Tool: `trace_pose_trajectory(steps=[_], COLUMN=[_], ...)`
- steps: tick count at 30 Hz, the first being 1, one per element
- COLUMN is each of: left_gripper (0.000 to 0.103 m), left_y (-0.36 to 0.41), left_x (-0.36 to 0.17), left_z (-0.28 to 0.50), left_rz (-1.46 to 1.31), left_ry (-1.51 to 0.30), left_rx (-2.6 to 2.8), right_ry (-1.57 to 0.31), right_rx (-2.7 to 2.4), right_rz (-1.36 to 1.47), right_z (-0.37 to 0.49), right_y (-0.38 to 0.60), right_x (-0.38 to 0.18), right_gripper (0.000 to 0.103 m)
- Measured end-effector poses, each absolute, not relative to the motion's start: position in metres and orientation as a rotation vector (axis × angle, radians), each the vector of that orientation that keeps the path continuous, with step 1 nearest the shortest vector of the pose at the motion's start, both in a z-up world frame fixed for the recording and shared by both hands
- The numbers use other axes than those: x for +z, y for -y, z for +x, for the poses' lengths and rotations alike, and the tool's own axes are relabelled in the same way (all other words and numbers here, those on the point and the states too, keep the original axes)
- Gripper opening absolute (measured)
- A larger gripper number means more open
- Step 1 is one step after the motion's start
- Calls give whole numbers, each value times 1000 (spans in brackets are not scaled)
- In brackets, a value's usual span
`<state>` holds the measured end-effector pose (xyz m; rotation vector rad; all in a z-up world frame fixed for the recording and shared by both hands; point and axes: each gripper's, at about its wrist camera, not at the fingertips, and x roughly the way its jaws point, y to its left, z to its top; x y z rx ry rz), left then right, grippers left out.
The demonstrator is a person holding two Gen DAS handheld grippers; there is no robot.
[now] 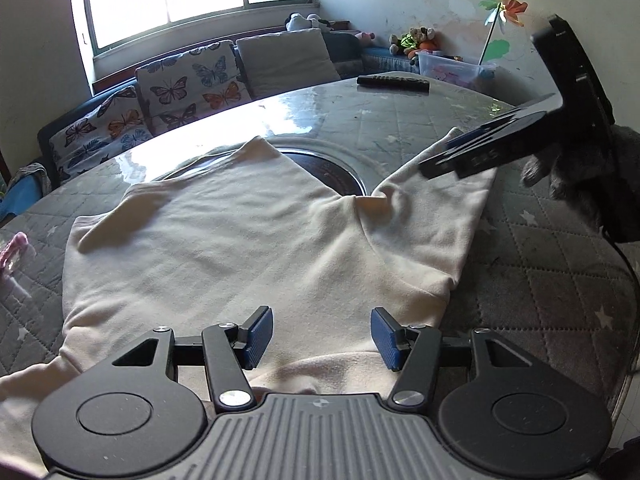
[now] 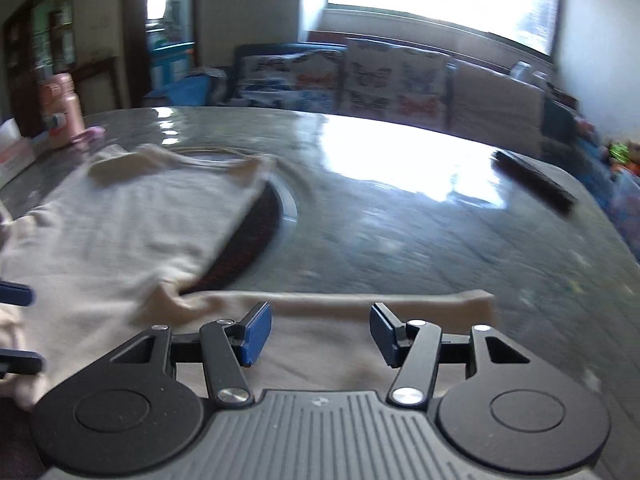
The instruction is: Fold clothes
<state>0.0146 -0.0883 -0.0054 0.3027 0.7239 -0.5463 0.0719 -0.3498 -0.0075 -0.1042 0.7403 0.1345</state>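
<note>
Parted fingers (image 1: pixel 322 338) above cream shirt (image 1: pixel 248 240)

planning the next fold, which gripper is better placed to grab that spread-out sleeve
Right. The right gripper, open, hovers directly over the sleeve; the left gripper, also open, sits over the shirt body.

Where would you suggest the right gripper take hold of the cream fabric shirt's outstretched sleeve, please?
Grip the cuff end of the sleeve on the cream fabric shirt. That end lies flat with a free edge on the quilted grey table. Probably bring the open right gripper in low from the table's near side, one pad sliding under the edge.
</note>
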Motion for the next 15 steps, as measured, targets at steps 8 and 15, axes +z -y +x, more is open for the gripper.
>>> trace_pose_trajectory(steps=[8, 15], left_gripper=[62, 65], left_y=[89, 91], left_x=[3, 7], left_z=[15, 19], left_rz=[298, 292], left_ry=[-700, -689], left_rx=[-539, -520], right_ry=[-729, -751], right_rx=[-59, -90], right_rz=[-12, 50], right_z=[61, 50], right_y=[410, 428], right_x=[-7, -16], right_gripper=[56, 52])
